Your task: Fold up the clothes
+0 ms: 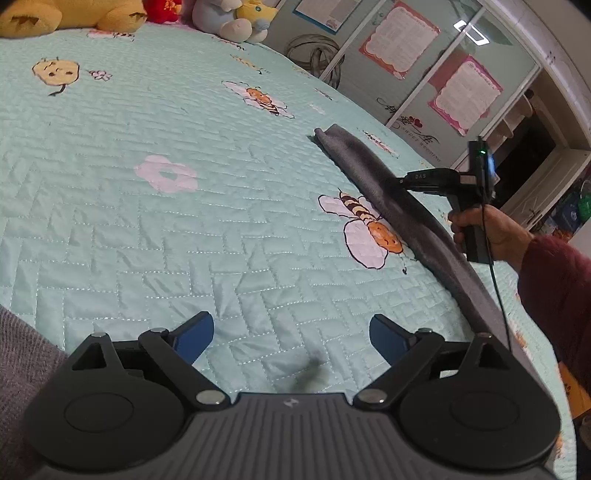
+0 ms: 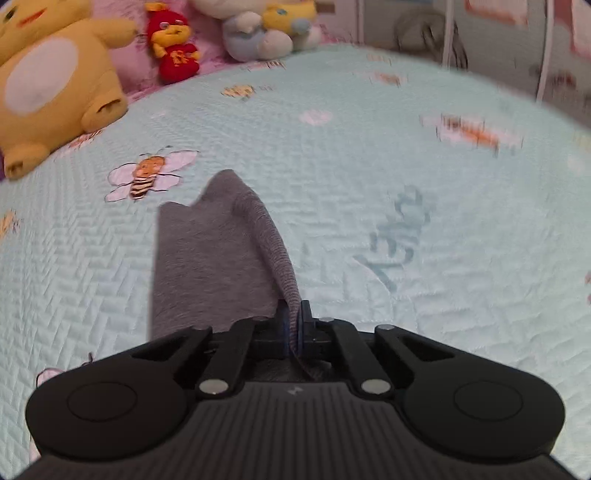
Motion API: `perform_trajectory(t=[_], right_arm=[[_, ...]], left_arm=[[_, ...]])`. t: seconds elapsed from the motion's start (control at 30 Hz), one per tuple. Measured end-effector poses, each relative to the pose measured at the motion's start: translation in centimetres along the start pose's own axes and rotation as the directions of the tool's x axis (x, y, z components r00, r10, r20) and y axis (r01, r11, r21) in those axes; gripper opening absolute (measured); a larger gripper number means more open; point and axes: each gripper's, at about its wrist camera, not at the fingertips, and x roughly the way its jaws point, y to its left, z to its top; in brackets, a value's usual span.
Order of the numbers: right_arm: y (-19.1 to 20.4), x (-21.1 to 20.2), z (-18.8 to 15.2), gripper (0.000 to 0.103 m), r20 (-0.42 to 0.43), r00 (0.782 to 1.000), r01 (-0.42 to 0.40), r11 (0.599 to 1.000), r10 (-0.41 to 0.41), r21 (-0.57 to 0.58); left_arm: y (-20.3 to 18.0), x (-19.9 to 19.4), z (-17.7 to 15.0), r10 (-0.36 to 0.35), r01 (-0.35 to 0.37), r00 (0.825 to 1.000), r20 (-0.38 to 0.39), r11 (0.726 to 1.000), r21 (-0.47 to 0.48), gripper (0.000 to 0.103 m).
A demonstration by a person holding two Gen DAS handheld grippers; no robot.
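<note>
Pinching only a thin edge of the grey garment [image 2: 207,258] lying long on the bed [image 1: 147,203], the right claw [image 2: 294,325] could let it slip, the left claw [image 1: 291,341] hanging wide and empty.

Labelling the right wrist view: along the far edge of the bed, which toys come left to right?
Big yellow plush → small red-clothed plush doll → pale blue-and-white plush → small yellow plush.

Both wrist cameras sit low over the quilt [image 1: 147,221], facing the plush toys [image 2: 55,92]; both views share these.
</note>
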Motion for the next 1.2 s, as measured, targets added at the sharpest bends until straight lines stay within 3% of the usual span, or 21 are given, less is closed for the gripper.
perform_trajectory(t=[0.13, 0.2, 0.3, 0.43, 0.57, 0.67, 0.87, 0.93, 0.97, 1.07, 1.17, 1.2], right_arm=[[6.1, -4.3, -0.4, 0.002, 0.104, 0.992, 0.097, 0.976, -0.077, -0.196], [9.3, -6.7, -1.0, 0.002, 0.158, 0.983, 0.138, 0.948, -0.095, -0.287], [12.8, -8.9, -3.7, 0.002, 0.180, 0.980, 0.140, 0.926, -0.080, -0.351], [16.6, -10.9, -7.3, 0.002, 0.196, 0.978, 0.148, 0.898, -0.071, -0.413], [20.4, -12.9, -10.8, 0.002, 0.211, 0.976, 0.157, 0.867, -0.061, -0.474], [22.9, -14.4, -13.2, 0.002, 0.226, 0.972, 0.167, 0.841, -0.055, -0.514], [23.6, -16.6, -13.8, 0.002, 0.253, 0.966, 0.170, 0.854, -0.046, -0.492], [23.9, -17.2, -14.1, 0.002, 0.262, 0.964, 0.167, 0.859, -0.040, -0.485], [24.0, -17.5, -14.4, 0.002, 0.264, 0.964, 0.165, 0.860, -0.036, -0.484], [24.9, -18.3, -15.5, 0.002, 0.268, 0.963, 0.173, 0.851, -0.040, -0.496], [24.8, -19.2, -16.7, 0.006, 0.271, 0.960, 0.204, 0.851, -0.076, -0.484], [24.7, -19.7, -17.2, 0.016, 0.272, 0.958, 0.220, 0.850, -0.095, -0.479]], left_arm=[[1.0, -0.5, 0.6, -0.057, 0.057, 0.998, 0.003, 0.991, -0.124, 0.093], [1.1, -0.5, 1.1, -0.137, 0.136, 0.991, 0.006, 0.970, -0.203, 0.089], [-0.3, -0.2, 2.0, -0.250, 0.251, 0.968, 0.035, 0.939, -0.235, 0.088], [-0.4, 2.0, 2.1, -0.299, 0.296, 0.953, 0.054, 0.874, -0.385, 0.089], [-0.2, 4.0, 1.2, -0.251, 0.219, 0.968, 0.001, 0.842, -0.493, 0.088], [-0.9, 4.5, 0.9, -0.264, 0.230, 0.964, 0.008, 0.826, -0.514, 0.089], [-1.6, 5.9, 1.2, -0.206, 0.192, 0.978, 0.041, 0.800, -0.569, 0.088], [-1.6, 6.0, 1.5, -0.191, 0.187, 0.980, 0.054, 0.794, -0.579, 0.083], [-1.5, 6.0, 1.6, -0.184, 0.183, 0.981, 0.057, 0.793, -0.581, 0.072], [-1.7, 5.5, 2.3, -0.190, 0.189, 0.980, 0.057, 0.809, -0.556, 0.007], [-2.3, 4.7, 3.2, -0.218, 0.213, 0.975, 0.049, 0.838, -0.502, 0.006], [-2.6, 4.4, 3.5, -0.223, 0.220, 0.973, 0.052, 0.848, -0.481, 0.006]])
